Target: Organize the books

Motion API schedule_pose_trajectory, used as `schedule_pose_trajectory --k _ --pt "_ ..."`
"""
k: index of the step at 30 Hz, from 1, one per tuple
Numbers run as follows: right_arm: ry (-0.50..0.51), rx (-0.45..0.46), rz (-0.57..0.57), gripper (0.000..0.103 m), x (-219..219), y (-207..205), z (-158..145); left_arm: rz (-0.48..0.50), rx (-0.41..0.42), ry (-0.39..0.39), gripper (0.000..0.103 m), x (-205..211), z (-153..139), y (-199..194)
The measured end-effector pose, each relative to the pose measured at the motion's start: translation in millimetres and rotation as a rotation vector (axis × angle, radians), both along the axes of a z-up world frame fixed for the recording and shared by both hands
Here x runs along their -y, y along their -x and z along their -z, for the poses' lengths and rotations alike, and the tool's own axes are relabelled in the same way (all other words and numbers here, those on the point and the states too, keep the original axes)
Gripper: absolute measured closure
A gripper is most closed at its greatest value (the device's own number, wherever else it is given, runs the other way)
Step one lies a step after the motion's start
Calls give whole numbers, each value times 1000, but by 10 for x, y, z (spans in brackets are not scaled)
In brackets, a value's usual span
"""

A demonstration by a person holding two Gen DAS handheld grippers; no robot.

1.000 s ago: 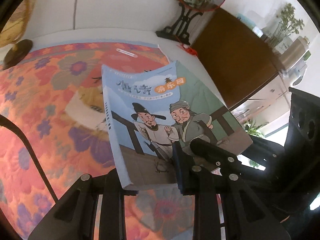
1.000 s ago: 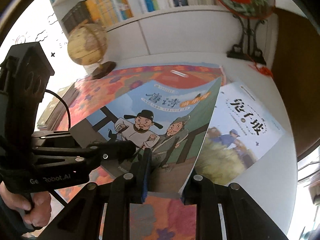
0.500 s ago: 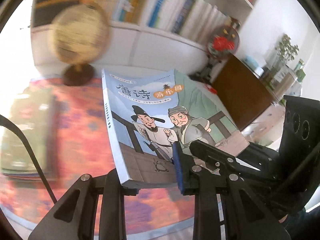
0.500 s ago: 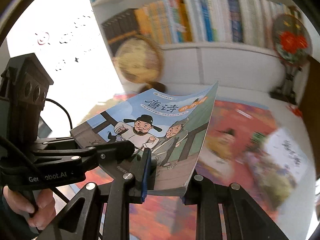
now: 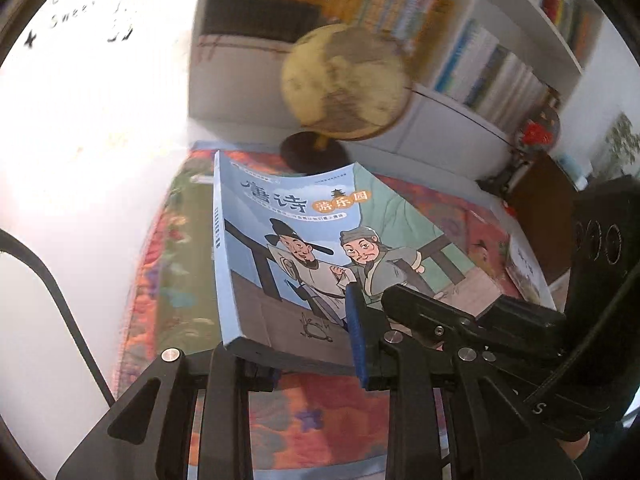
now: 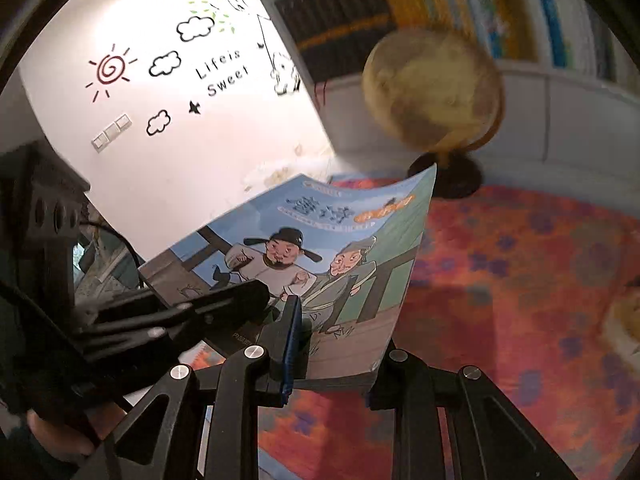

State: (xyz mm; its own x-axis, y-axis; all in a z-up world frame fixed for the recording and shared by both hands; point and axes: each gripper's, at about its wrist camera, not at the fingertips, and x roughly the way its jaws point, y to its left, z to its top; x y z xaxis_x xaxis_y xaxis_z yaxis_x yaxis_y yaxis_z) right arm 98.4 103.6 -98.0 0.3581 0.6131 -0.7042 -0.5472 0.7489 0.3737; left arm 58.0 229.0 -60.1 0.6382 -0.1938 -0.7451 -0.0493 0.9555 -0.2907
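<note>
Beside globe [image 5: 344, 80] now, gripped book [image 5: 304, 248].

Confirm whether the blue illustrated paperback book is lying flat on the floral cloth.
No: the blue illustrated paperback book is held up off the floral cloth by both grippers.

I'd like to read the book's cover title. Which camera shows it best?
The left wrist view: the blue book faces the camera, title sharp. In the right wrist view the book is tilted and its title blurred.
</note>
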Motion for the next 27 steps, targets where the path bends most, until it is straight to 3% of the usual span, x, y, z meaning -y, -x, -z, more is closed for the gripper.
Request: schedule_pose_trajectory --k 15,19,27 --pt "37 -88 79 78 -512 -211 383 -49 -48 117 79 -566 472 -186" --pt "24 -126 93 77 -549 -255 485 -79 -91 123 70 -651 581 -268" --pt "39 -217 98 69 -546 -294 686 -129 -156 149 69 -757 760 -151"
